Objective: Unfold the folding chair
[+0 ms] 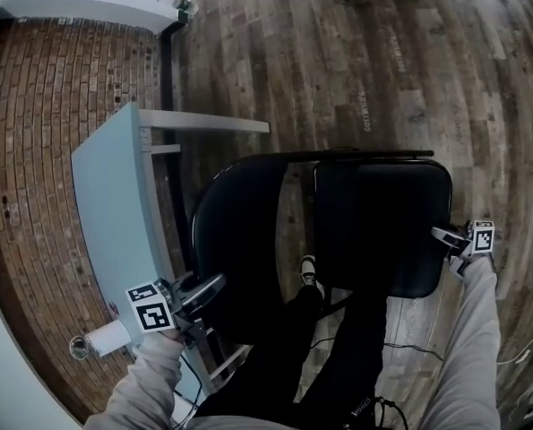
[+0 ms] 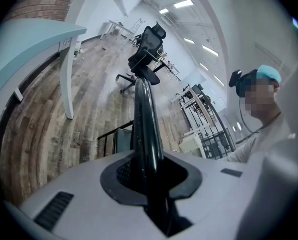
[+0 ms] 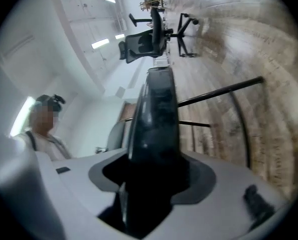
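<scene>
Folding chair (image 1: 365, 154) half open: left gripper (image 1: 205, 292) clamps the backrest (image 1: 239, 231), right gripper (image 1: 442, 236) clamps the seat (image 1: 382, 231). Next, probably push the seat flat.

My head view is evenly lit, though the plank floor (image 1: 382, 79) bows hard toward the edges. Both gripper views sit inside dark round vignettes. Ceiling strip lights (image 2: 183, 4) glare white there, and the nearest foreground is soft.

Pale table (image 1: 114, 204) by brick wall (image 1: 42, 133) — office chair (image 2: 147, 46) beyond.
</scene>
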`<action>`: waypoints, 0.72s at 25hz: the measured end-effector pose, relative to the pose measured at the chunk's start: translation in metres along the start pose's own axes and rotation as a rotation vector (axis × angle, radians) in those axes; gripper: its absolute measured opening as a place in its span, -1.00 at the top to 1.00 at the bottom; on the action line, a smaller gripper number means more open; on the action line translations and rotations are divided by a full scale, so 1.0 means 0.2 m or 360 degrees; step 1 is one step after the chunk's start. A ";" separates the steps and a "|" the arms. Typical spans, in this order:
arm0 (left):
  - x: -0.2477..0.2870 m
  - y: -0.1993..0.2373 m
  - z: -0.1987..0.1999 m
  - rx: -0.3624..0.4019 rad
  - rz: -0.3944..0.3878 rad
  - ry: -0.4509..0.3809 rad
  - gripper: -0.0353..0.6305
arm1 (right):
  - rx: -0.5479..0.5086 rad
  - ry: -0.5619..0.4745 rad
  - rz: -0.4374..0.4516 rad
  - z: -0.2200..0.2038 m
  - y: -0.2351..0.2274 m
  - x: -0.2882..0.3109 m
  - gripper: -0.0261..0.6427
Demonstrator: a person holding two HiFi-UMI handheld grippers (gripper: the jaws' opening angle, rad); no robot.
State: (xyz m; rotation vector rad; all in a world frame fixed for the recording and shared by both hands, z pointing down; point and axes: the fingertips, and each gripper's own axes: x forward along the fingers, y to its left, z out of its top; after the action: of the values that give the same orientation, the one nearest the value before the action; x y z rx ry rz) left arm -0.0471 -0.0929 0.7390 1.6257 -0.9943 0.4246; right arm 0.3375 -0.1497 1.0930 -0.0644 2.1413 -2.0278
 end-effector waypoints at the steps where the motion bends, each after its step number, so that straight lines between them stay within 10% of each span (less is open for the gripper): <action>1: 0.00 -0.01 0.00 0.0026 -0.0001 -0.0001 0.67 | 0.0032 -0.0003 -0.0133 -0.01 -0.04 -0.02 0.03; 2: 0.00 -0.02 -0.01 0.0054 -0.0007 -0.0004 0.67 | 0.0065 -0.0006 -0.0266 -0.03 -0.07 -0.05 -0.24; 9: -0.09 0.04 0.01 0.0292 0.0185 -0.0056 0.02 | -0.0197 0.0136 -0.1070 -0.01 -0.04 -0.37 -0.28; 18: -0.61 -0.08 0.26 0.0515 0.0308 -0.0315 -0.18 | -0.0624 -0.0150 -0.1300 0.12 0.93 -0.26 -0.28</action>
State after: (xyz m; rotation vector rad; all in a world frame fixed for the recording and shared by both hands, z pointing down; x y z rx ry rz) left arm -0.1175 -0.0950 0.6257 1.8947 -1.2901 0.5874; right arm 0.4120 -0.1531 0.9139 -1.2365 2.6759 -1.7980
